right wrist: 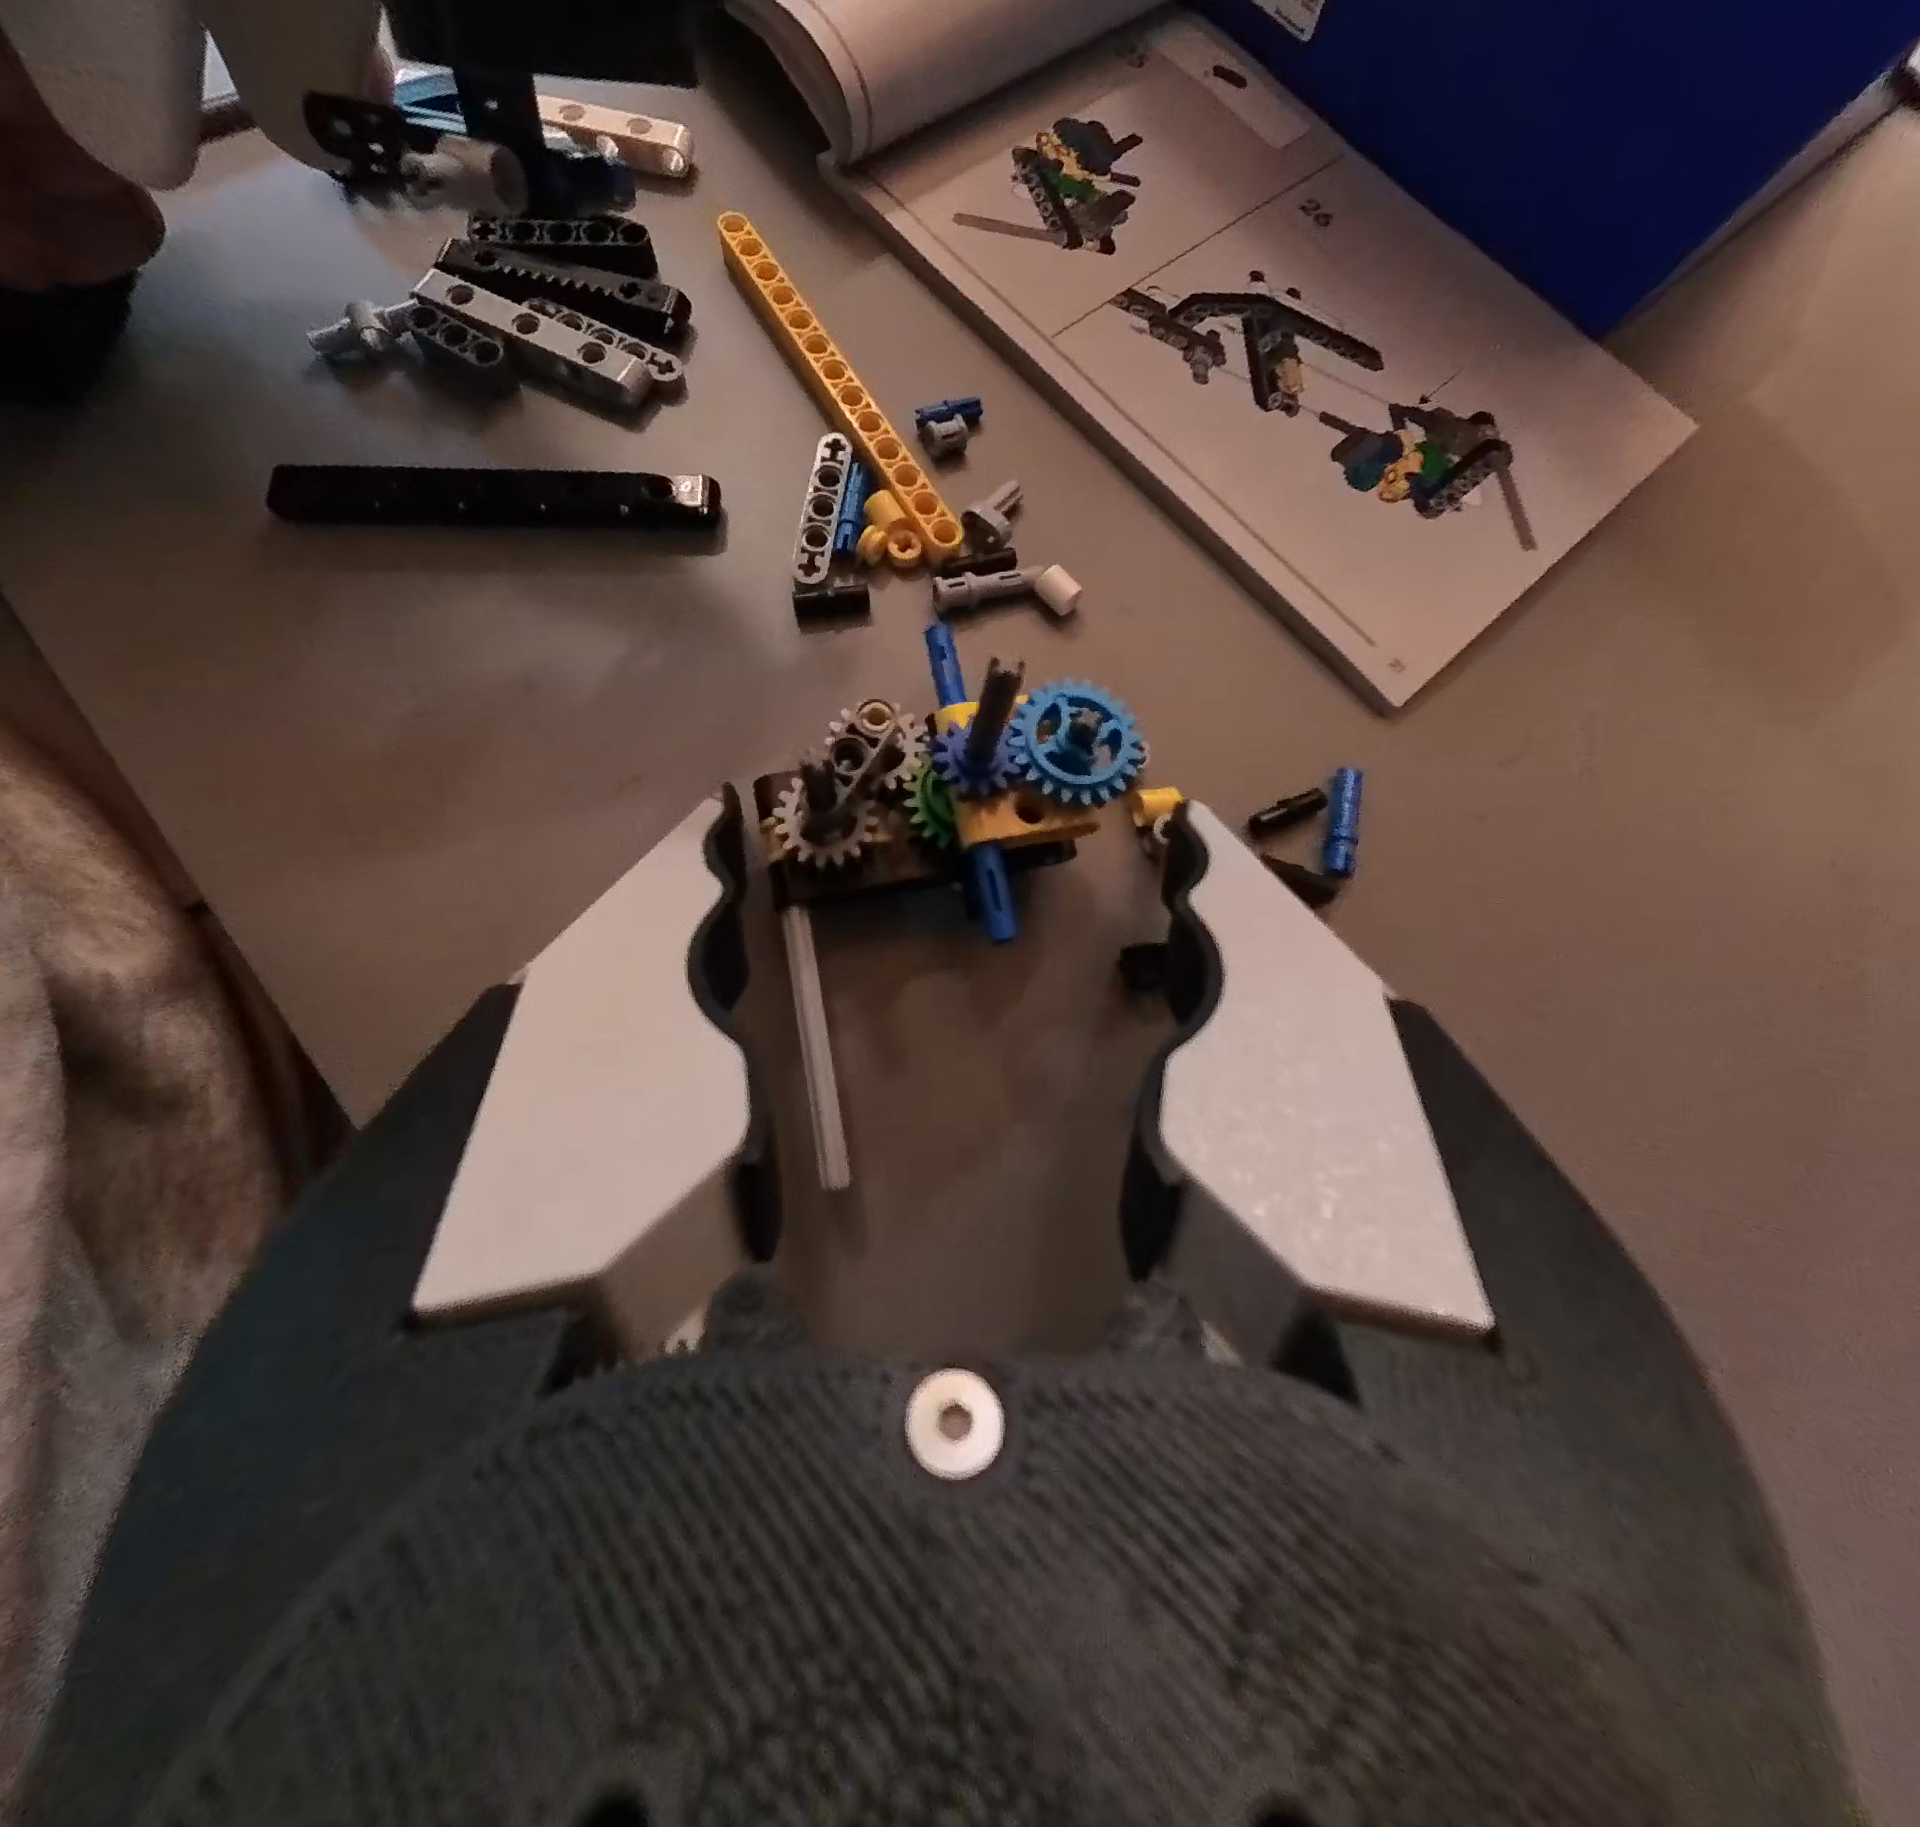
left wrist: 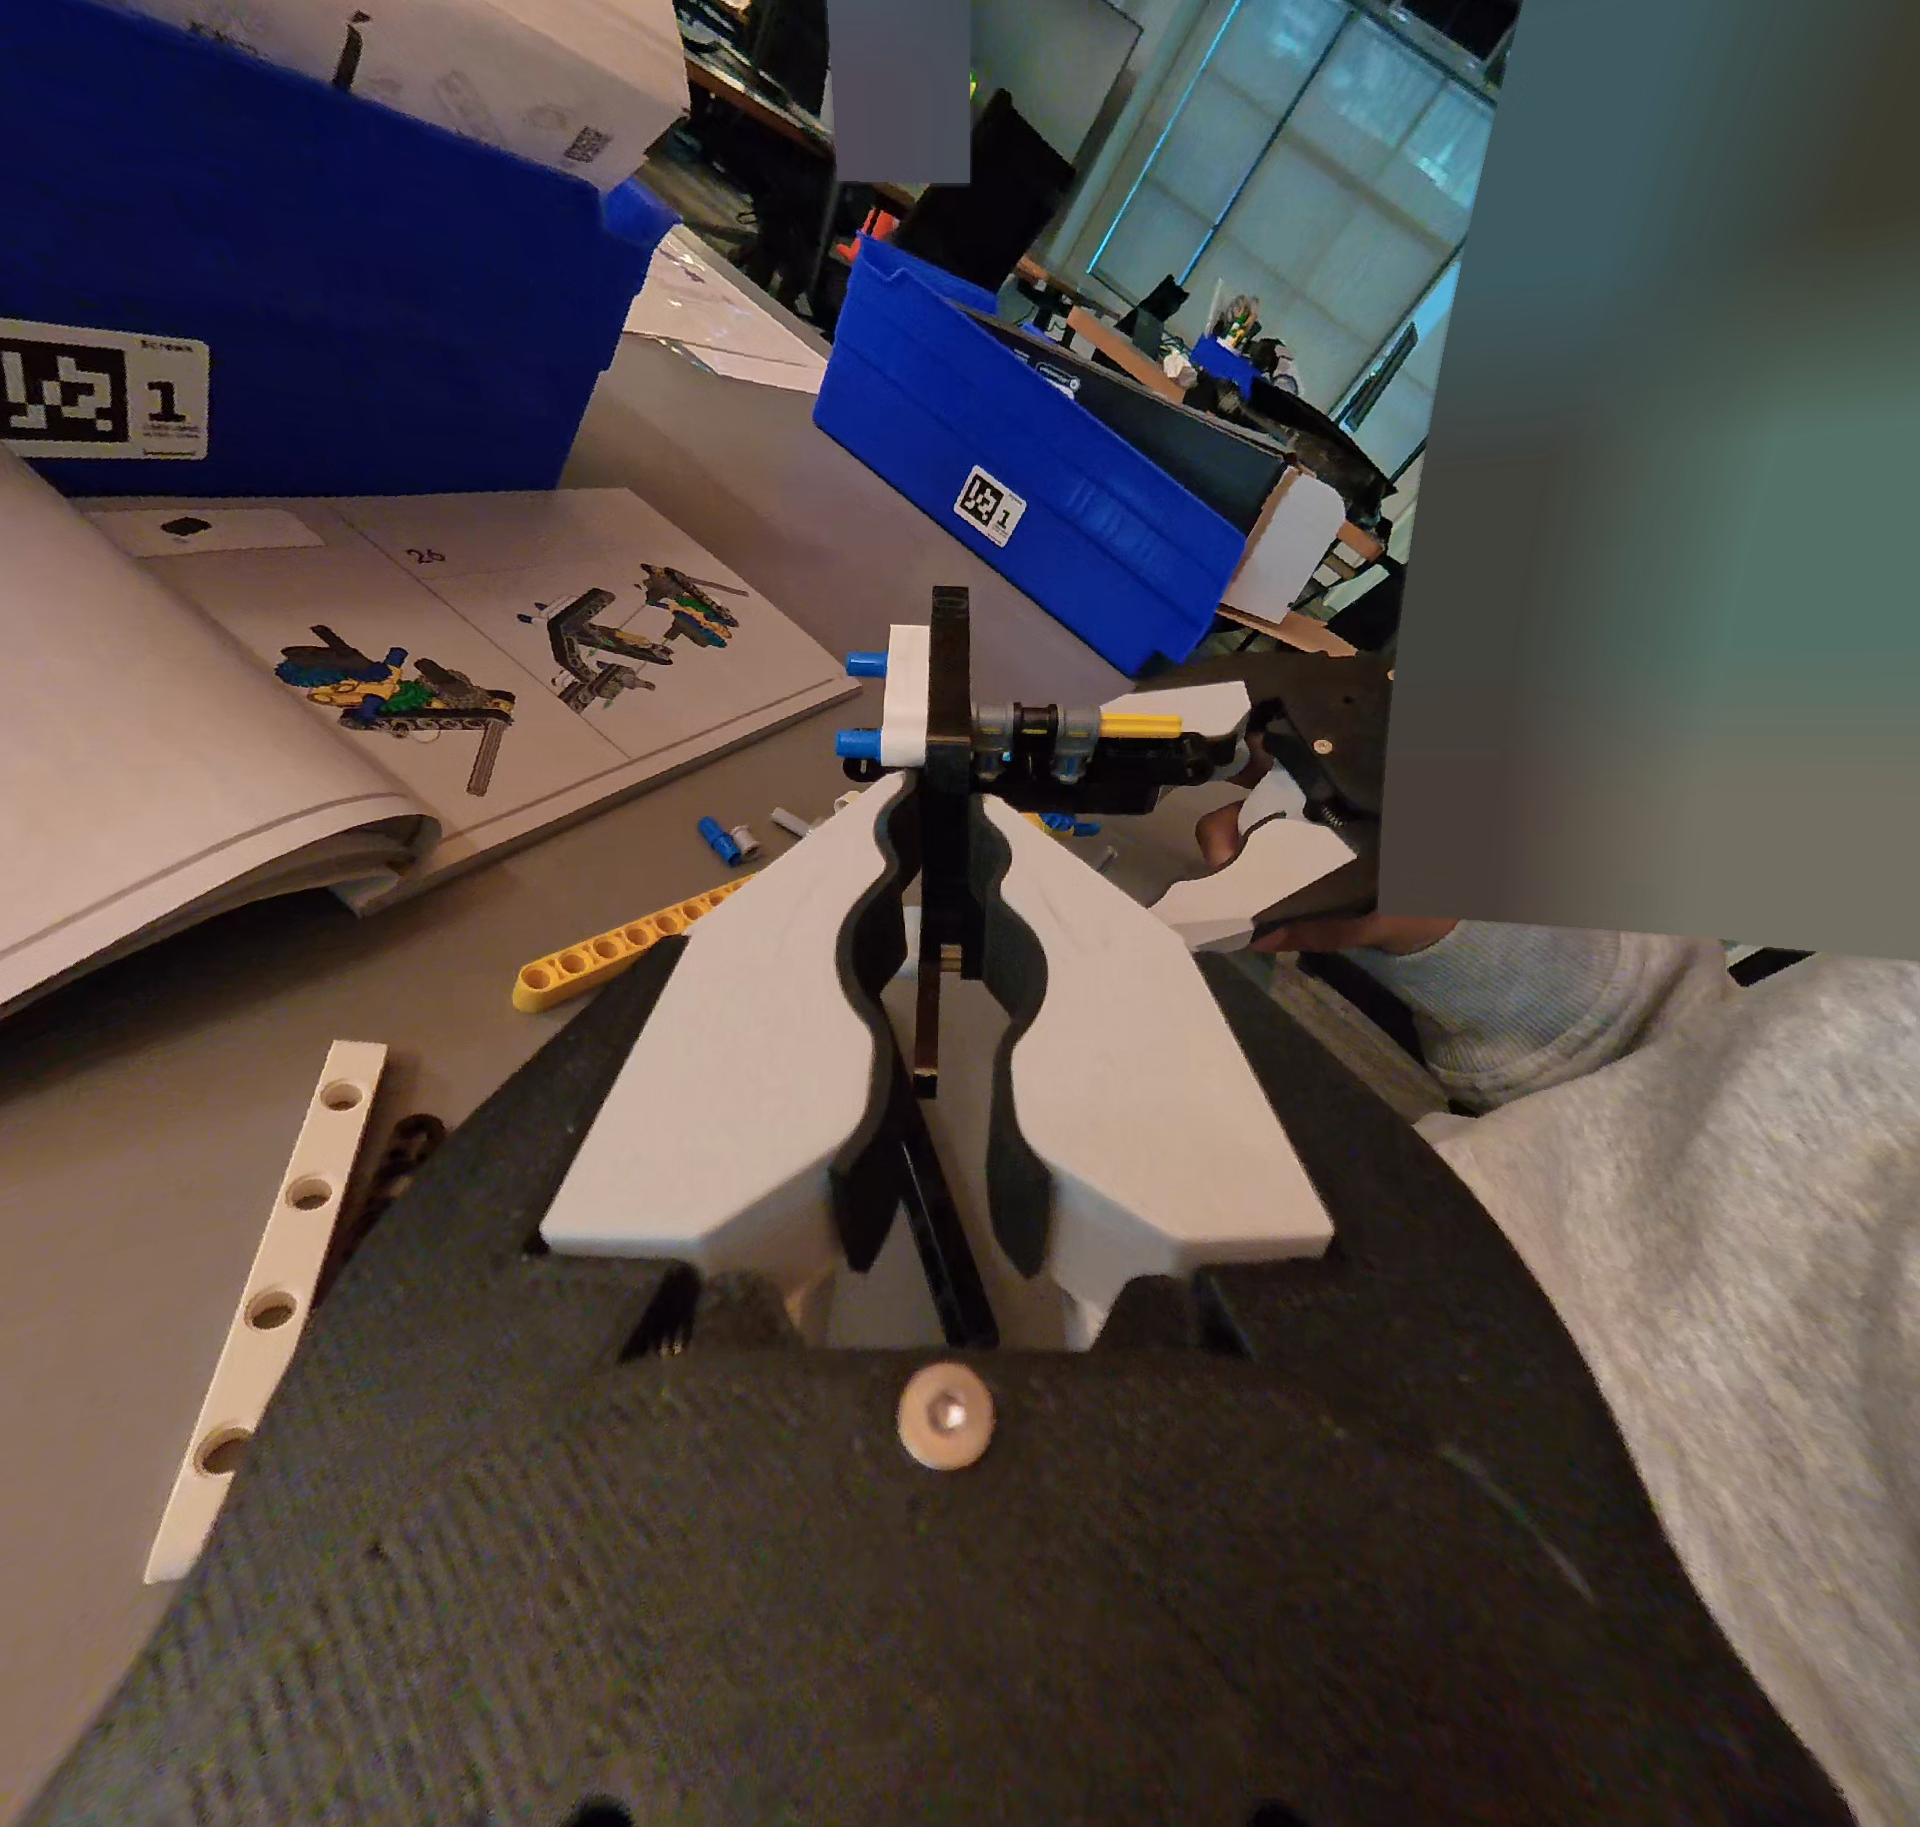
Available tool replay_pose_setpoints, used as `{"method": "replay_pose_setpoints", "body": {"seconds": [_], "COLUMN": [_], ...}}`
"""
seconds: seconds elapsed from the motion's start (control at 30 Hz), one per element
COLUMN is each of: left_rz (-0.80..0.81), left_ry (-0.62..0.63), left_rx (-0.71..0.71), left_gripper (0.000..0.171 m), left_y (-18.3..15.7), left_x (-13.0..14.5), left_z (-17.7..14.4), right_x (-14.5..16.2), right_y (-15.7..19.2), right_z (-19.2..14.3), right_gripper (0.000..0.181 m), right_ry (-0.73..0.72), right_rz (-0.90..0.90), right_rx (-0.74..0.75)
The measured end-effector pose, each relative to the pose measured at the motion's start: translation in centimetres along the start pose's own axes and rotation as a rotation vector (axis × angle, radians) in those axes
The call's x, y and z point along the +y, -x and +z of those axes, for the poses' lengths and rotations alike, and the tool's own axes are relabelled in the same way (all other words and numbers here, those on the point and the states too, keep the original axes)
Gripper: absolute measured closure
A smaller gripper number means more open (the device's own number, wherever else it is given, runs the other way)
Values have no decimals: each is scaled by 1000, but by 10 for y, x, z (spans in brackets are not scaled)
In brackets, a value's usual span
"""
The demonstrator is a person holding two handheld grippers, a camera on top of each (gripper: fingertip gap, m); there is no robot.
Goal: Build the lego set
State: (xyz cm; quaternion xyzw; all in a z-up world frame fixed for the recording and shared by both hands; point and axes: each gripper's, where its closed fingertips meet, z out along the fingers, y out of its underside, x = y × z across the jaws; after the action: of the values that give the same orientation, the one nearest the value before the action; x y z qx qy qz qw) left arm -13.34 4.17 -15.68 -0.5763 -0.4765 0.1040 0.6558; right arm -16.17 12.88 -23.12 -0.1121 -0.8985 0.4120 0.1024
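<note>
**Two sub-assemblies, one grip: lego build at mid-stage**

The left gripper is closed on a black plastic beam frame carrying a white beam, blue pins and a grey-and-yellow axle stack, holding it upright above the grey desk. The right gripper stands wide open and empty, its fingers either side of a small geared lego block of blue, grey and green cogs on a yellow-and-black base, which rests on the desk at centre, just near of a scatter of loose parts. A long yellow perforated beam lies farther off, with the open instruction booklet to the right against a blue plastic bin.

The geared block looks light and rigid, but its cogs and protruding blue axle would likely turn or slip under pressure. The flat sides of the yellow-and-black base appear the safer place to grasp. The held frame, gripped on its stiff black beam, seems secure; its pins may pop loose if pressed.
</note>
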Motion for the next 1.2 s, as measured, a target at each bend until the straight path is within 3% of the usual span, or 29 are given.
{"method": "replay_pose_setpoints", "body": {"seconds": [0.43,1.2], "left_rz": [3,60], "left_ry": [2,86], "left_rx": [1,-23], "left_gripper": [166,166], "left_y": [-1,-5], "left_x": [0,12], "left_z": [0,6], "right_x": [-1,1], "right_y": [2,0], "right_z": [0,-7], "right_gripper": [115,118], "right_ry": [-4,-19], "right_rz": [-5,53], "right_rx": [4,13]}}
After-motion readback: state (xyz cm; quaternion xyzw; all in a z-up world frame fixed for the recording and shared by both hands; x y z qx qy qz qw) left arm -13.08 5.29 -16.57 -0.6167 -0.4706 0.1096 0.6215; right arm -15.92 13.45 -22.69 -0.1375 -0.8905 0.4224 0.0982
